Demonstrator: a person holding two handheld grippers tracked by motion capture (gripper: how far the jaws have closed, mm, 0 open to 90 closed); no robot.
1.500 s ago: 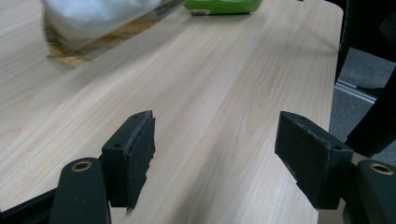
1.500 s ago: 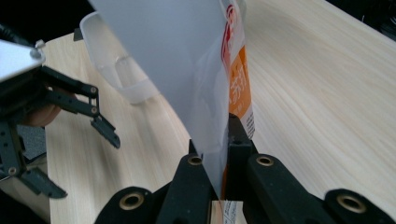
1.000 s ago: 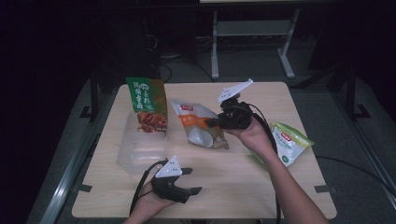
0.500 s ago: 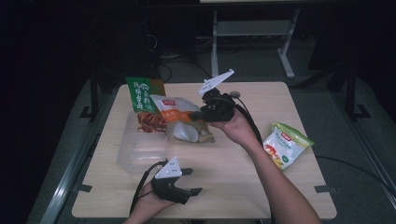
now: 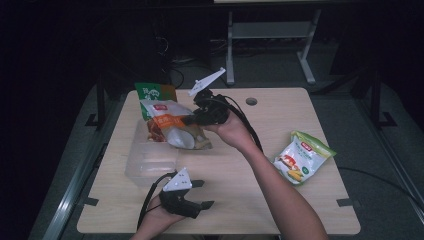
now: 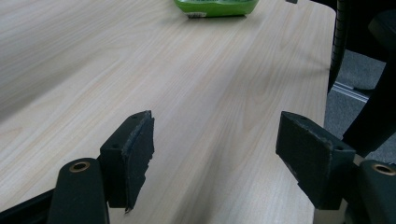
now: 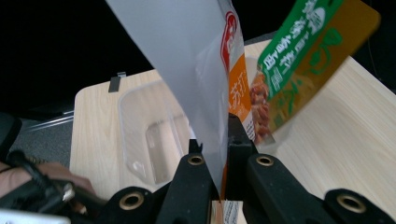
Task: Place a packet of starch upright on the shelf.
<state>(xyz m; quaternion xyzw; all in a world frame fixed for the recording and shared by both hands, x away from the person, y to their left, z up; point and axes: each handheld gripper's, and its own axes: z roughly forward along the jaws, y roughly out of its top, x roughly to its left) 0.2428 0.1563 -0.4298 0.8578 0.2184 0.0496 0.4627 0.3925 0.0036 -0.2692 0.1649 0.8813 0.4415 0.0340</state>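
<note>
We could not read the print on any packet, and the room beyond the table (image 5: 260,165) was too dark to make out. The green packet (image 5: 155,93) at the far left of the table was partly hidden behind the white and orange snack pouch (image 5: 172,127); in the right gripper view it (image 7: 308,56) was cut off at the top edge. In the left gripper view, a green packet (image 6: 215,6) at the far end of the table was cut off by the frame, so we saw just its lower edge and could not tell which packet it was.

Our right gripper (image 5: 196,120) had its jaws pinched narrow on the edge of the snack pouch (image 7: 196,70), which hung in the air above the clear plastic container (image 5: 150,162). In the high view the pouch overlapped the container's far rim, and we could not tell whether its bottom touched it. In the right gripper view the pouch covered the gap between the jaws, so the pads themselves were hard to see.

Our left gripper (image 5: 202,195) sat low over the near edge of the table, its jaws wide apart with nothing between them but bare wood. One pad (image 6: 135,154) looked worn and ragged along its edge.

A white and green packet (image 5: 302,157) lay flat near the right edge, well apart from both grippers.
</note>
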